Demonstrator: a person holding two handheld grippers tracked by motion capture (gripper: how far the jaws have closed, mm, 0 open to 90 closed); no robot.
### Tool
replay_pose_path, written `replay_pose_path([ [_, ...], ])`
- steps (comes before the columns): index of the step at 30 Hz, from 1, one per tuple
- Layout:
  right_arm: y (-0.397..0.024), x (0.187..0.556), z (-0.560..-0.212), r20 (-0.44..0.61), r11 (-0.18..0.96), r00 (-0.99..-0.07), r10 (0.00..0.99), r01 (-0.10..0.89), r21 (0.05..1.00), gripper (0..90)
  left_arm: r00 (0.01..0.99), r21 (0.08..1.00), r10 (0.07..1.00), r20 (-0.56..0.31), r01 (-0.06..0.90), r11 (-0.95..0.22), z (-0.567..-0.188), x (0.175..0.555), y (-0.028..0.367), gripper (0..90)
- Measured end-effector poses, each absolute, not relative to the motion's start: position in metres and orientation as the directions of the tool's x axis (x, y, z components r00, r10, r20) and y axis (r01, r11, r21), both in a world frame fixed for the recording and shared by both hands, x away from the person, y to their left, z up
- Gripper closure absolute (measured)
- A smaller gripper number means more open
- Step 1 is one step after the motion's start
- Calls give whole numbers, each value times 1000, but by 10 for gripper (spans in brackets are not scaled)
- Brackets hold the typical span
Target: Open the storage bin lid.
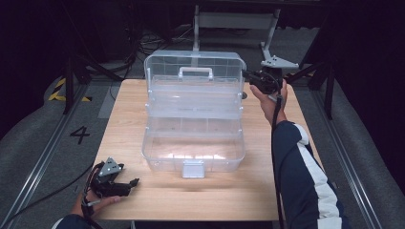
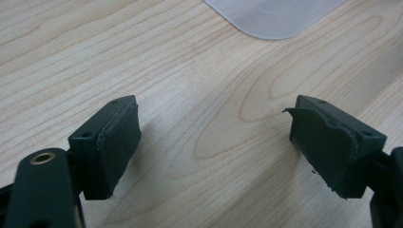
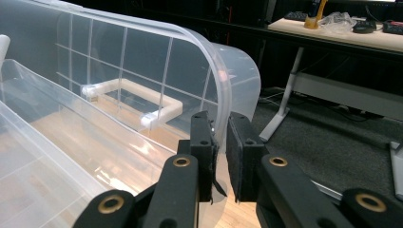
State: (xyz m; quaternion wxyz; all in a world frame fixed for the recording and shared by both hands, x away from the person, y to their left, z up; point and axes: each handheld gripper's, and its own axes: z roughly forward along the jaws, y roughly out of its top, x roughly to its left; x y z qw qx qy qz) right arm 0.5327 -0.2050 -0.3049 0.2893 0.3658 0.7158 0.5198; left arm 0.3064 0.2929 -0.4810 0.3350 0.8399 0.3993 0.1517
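A clear plastic storage box [image 1: 193,143] stands in the middle of the wooden table [image 1: 267,191]. Its lid [image 1: 193,67] is raised upright at the back, with a white handle [image 1: 196,72] on it. My right gripper [image 1: 246,75] is at the lid's right edge, and in the right gripper view its jaws [image 3: 221,152] are shut on the lid's clear rim [image 3: 223,95]. My left gripper [image 1: 133,183] lies at the table's front left corner, away from the box. Its jaws [image 2: 214,142] are wide open over bare wood, with nothing between them.
A white latch [image 1: 193,168] hangs at the box's front. A lift-out tray level [image 1: 193,102] sits between lid and base. Behind the table stand metal desk legs [image 1: 270,33] and cables. Yellow-black tape [image 1: 59,88] and a painted 4 [image 1: 79,134] mark the floor at left.
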Motion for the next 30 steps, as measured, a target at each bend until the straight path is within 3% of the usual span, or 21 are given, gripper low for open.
replay_pose_path([
  [30, -207, 561, -312, 54, 144, -568, 821, 299, 943, 811, 640, 686, 769, -11, 564, -460, -481, 307, 293, 173],
])
